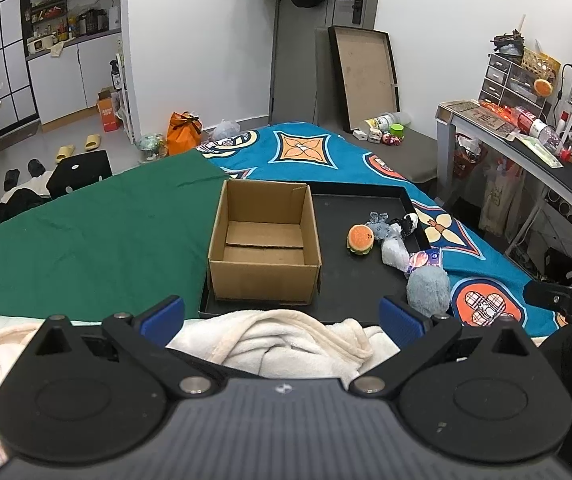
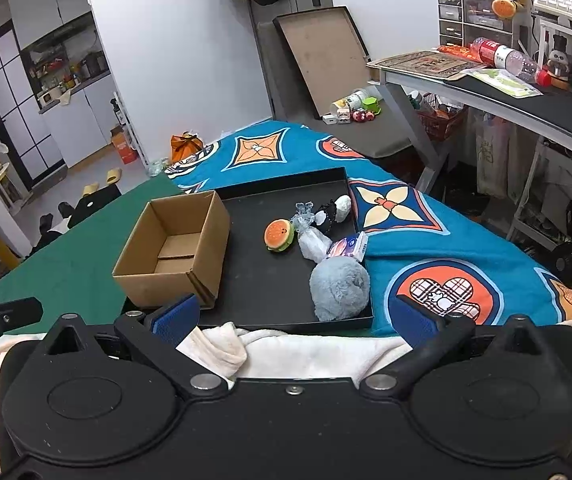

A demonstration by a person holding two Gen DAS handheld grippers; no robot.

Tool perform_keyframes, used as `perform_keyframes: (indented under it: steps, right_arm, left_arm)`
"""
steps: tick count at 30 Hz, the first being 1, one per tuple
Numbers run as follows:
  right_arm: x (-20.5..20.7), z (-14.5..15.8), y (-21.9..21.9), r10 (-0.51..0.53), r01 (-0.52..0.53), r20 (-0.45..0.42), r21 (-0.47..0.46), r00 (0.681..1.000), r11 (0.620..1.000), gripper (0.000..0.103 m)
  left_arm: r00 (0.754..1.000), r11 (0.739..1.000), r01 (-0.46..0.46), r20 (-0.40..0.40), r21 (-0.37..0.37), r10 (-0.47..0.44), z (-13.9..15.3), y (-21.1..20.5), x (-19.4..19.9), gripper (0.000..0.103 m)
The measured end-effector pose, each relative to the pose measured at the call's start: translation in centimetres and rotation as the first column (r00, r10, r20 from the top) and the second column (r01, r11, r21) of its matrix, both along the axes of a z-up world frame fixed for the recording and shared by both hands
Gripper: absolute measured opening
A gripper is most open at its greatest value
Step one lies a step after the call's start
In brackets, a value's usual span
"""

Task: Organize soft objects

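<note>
Both grippers are hovering low over a cream fleece blanket [image 1: 282, 336] at the near edge of the bed, and each is holding nothing. The left gripper [image 1: 282, 314] is spreading its blue-padded jaws wide, with the blanket bunching up between them; the right gripper [image 2: 295, 318] is likewise gaping wide over the same cream folds.

Ahead of both, a shallow black tray [image 1: 349, 288] is lying on the bed, straddling a green cloth [image 1: 86, 240] at 10 o'clock and a blue patterned bedspread [image 1: 325, 148] at 1 o'clock. Inside the tray, at its left end, an open cardboard box [image 1: 264, 240] is sitting upright.

The soft things are clustering along the tray's right side, at about 1 o'clock from the left gripper. A small hamburger plush [image 1: 361, 240] is standing apart from the box. Just beside it, toward 2 o'clock, a pale grey-blue plush [image 1: 393, 250] is lying, touching a black-and-white plush [image 1: 407, 224] at the tray's far right wall. A small tissue pack [image 2: 349, 247] is leaning over the right rim. Nearest of all, a fluffy blue-grey plush [image 2: 339, 288] is filling the tray's near right corner, pressing against the rim.
</note>
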State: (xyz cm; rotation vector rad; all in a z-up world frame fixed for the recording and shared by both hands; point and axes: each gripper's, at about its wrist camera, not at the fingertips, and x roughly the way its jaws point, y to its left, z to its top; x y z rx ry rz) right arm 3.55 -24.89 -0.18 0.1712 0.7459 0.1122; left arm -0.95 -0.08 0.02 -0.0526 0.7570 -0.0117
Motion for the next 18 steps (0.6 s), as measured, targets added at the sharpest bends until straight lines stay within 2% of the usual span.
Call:
perform_keyframes:
  steps: [18]
  right_arm:
    - [-0.66,0.06,-0.03,-0.010,0.010,-0.002,-0.018,1.000,1.000,0.103]
  left_arm:
    - [1.000,1.000,0.006,0.000,0.012,-0.006,-0.07,-0.18,-0.56,0.103]
